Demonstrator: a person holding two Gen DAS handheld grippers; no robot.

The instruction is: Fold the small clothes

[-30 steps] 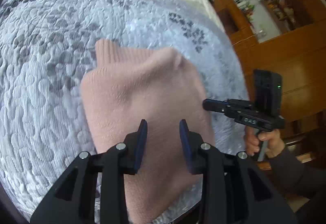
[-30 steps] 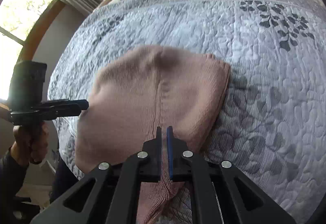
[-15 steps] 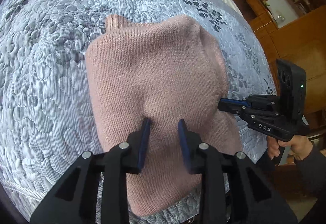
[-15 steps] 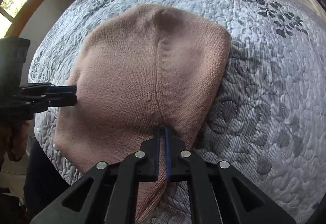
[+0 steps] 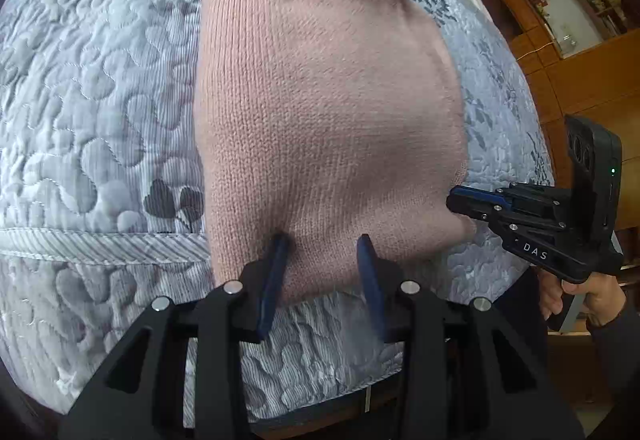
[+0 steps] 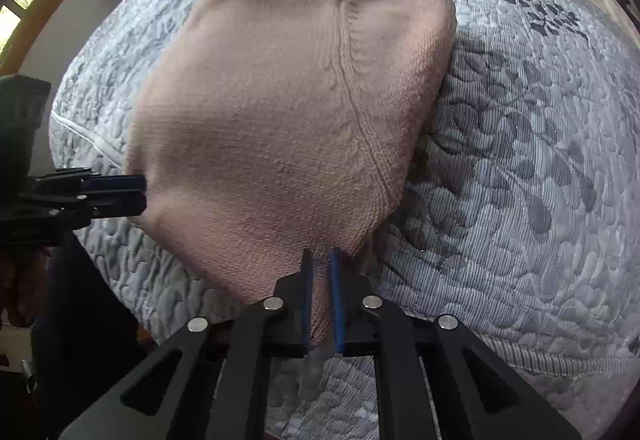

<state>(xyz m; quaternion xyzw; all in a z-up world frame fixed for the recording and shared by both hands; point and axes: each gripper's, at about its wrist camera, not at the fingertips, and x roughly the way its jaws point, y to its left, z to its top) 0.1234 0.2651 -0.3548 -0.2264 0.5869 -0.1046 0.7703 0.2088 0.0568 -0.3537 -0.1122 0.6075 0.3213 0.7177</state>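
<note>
Pink knit garment (image 5: 320, 111) flat on quilted bedspread (image 5: 100, 87), hem at bed edge. Left hand-held gripper (image 5: 323, 260) wide, straddling hem; right hand-held gripper (image 6: 321, 280) pinching its corner, probably to fold.

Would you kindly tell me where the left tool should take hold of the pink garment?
The near hem's left corner, approached from the bed's near side. The pink knit garment lies flat on the quilt, offering little to pinch mid-panel, while that hem droops over the quilt's edge. The right tool already pinches its other end; the open left tool faces it.
</note>
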